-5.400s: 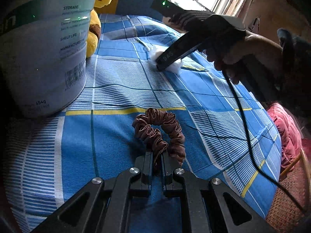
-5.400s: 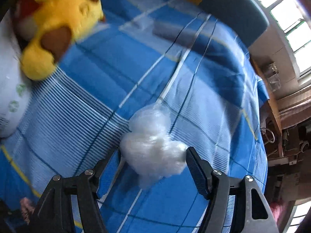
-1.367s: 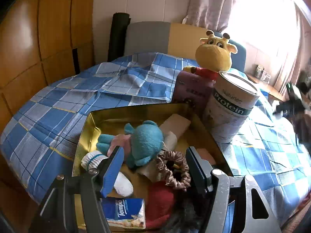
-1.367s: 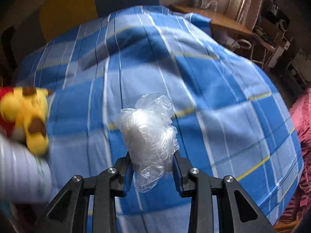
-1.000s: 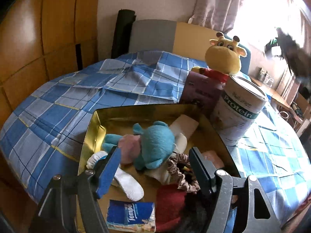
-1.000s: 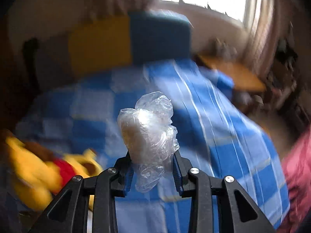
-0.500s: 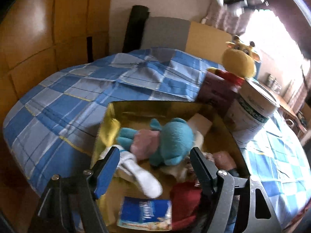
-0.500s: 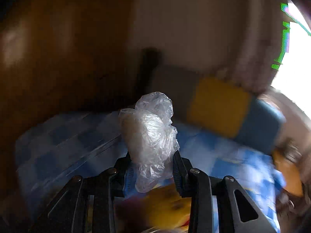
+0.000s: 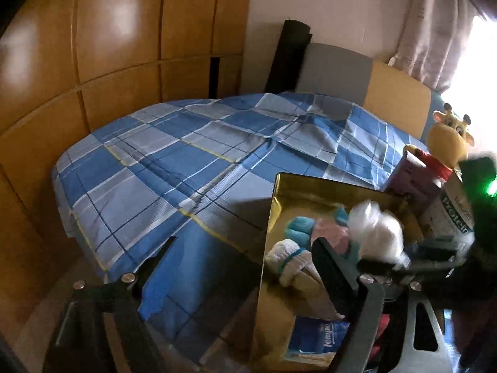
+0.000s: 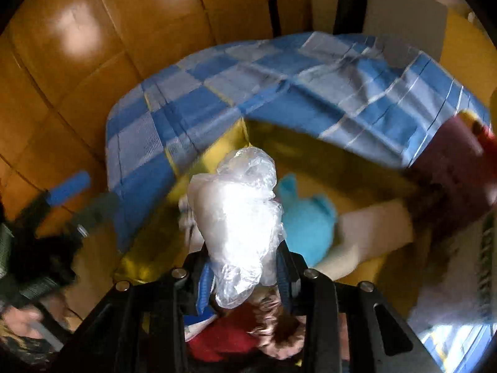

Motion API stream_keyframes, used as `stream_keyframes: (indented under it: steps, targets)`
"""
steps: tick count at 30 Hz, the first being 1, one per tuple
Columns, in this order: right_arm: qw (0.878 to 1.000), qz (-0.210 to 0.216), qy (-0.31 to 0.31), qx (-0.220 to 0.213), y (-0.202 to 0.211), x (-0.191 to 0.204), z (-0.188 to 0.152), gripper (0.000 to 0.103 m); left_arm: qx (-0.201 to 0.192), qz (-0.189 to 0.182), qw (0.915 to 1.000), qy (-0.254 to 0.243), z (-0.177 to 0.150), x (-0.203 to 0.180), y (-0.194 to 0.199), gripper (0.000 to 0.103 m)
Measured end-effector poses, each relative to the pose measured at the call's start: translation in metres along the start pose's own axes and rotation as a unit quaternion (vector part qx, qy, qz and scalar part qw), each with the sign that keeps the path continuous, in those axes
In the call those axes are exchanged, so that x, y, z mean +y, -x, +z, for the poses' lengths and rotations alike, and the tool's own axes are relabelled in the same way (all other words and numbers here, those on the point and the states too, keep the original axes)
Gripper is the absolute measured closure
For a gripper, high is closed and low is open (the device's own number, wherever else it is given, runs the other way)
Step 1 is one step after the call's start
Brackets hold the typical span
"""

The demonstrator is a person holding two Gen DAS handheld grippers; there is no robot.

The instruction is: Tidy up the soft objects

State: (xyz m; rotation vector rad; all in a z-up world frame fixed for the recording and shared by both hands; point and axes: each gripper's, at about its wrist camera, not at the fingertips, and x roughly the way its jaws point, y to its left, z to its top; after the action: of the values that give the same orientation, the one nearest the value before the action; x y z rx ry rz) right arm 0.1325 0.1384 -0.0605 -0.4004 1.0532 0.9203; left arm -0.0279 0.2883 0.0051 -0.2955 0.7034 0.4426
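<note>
**Blue check and a gold tin**

Blue plaid bedspread [image 9: 192, 168] covers the bed, backed by wooden wall panels [image 9: 108, 56]. On it sits the gold tin [image 9: 298, 192], holding a turquoise plush toy [image 10: 307, 220], a white sock [image 9: 289, 259], a tissue pack [image 9: 320, 335] and something red [image 10: 223, 338]. Beside the tin stand a protein can [image 9: 455, 220] and a yellow giraffe toy [image 9: 447, 138]. The left gripper [image 9: 245, 267] hangs off the tin's left edge, fingers spread wide, nothing between them. The right gripper [image 10: 245, 267] hovers above the tin, fingers pinched onto the plastic-wrapped white wad [image 10: 239, 214], which is raised over the plush.
</note>
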Motion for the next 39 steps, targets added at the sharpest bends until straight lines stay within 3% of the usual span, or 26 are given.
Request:
stream_keyframes:
  steps: [3, 5, 11, 19, 23, 30, 36, 39]
  targets:
    - [0.998, -0.042, 0.009, 0.034, -0.021, -0.002, -0.017, 0.069, -0.005, -0.004, 1.0000, -0.001, -0.003, -0.003, 0.006, 0.002]
    - [0.997, -0.054, 0.006, 0.048, -0.031, -0.004, -0.024, 0.069, -0.009, -0.010, 0.9999, -0.004, -0.002, -0.008, 0.009, 0.001]
    - [0.999, -0.048, -0.013, 0.003, -0.007, -0.009, -0.036, 0.063, -0.005, -0.018, 0.9995, -0.024, -0.007, -0.025, 0.014, 0.000]
    - [0.995, -0.066, -0.044, -0.054, 0.039, -0.013, -0.054, 0.040, -0.009, -0.028, 0.9987, -0.042, -0.013, -0.043, 0.025, 0.000]
    - [0.990, -0.075, -0.075, -0.089, 0.062, -0.020, -0.068, 0.039, -0.009, -0.033, 0.9978, -0.056, -0.019, -0.056, 0.031, 0.000]
    - [0.966, -0.156, -0.136, -0.152, 0.102, -0.030, -0.101, 0.039, -0.011, -0.043, 0.9962, -0.075, -0.032, -0.083, 0.042, 0.000]
    - [0.945, -0.203, -0.194, -0.168, 0.113, -0.042, -0.128, 0.039, -0.022, -0.050, 0.9953, -0.080, -0.045, -0.103, 0.053, 0.000]
    - [0.940, -0.214, -0.204, -0.172, 0.113, -0.043, -0.136, 0.039, -0.023, -0.050, 0.9946, -0.088, -0.051, -0.113, 0.056, 0.000]
